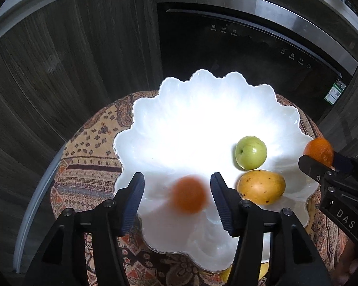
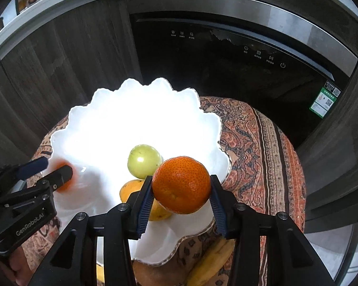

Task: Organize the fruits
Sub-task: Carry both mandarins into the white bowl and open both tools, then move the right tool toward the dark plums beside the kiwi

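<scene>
A white scalloped bowl (image 1: 169, 88) (image 2: 83, 109) stands on a round table under a patterned cloth (image 1: 88, 166) (image 2: 257, 155). A green round fruit (image 1: 250, 152) (image 2: 144, 160) and a yellow mango (image 1: 261, 187) (image 2: 128, 189) lie in it. My left gripper (image 1: 177, 197) (image 2: 45, 169) is open over the bowl's near left side. A blurred orange (image 1: 189, 194) (image 2: 66, 186) sits between its fingers, clear of both pads. My right gripper (image 2: 181, 200) (image 1: 327, 160) is shut on a second orange (image 2: 181, 184) (image 1: 318, 151) above the bowl's right rim.
A banana (image 2: 212, 259) lies on the cloth by the bowl's near edge, partly under it. Behind the table are a black built-in appliance (image 1: 250, 47) (image 2: 226, 71) and dark wood cabinet fronts (image 1: 71, 47). The cloth's right side is bare.
</scene>
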{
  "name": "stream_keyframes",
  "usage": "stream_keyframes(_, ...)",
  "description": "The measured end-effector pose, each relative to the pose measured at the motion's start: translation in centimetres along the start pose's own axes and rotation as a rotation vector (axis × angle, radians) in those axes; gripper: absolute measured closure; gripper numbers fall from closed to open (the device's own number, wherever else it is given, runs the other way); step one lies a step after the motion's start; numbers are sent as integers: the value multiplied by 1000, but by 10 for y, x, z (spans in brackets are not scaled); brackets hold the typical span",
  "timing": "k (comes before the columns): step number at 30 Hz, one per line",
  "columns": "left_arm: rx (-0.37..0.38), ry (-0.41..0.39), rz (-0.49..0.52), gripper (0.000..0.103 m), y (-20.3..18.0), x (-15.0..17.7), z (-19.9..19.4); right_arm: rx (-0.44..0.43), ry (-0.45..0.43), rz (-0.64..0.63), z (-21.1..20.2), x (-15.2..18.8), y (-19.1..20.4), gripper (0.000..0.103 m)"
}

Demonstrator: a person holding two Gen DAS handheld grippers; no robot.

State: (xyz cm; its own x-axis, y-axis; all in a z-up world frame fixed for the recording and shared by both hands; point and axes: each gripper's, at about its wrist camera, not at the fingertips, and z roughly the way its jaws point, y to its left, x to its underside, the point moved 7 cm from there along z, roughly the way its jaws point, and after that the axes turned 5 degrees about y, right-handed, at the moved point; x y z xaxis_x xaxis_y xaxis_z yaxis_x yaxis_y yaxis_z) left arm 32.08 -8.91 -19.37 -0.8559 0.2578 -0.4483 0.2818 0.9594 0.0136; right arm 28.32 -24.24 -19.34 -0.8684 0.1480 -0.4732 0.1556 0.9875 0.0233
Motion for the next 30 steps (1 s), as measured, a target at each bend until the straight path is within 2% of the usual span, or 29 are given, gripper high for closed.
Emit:
stream_keyframes(1,-4,0,0,44,0,0,0,11,-3,2,-1,-1,-1,48)
stream_keyframes(3,-15,-3,-6,32,2,0,-2,47,-24,10,-6,-2,-4,25)
stream_keyframes(5,-27,-13,-14,24,5,-1,-6,82,-46,6,-13,-5,-6,19)
stream_keyframes(8,-47,-29,-26,13,8,-1,-13,107,-60,-3,-20,-6,-7,18)
stream_keyframes(10,-54,-37,-29,10,9,-1,-19,111,-64,-4,-25,-5,-8,18)
stream_keyframes(30,-51,-80,-26,9,0,25,-70,108,-104,36,-74,20,-14,16)
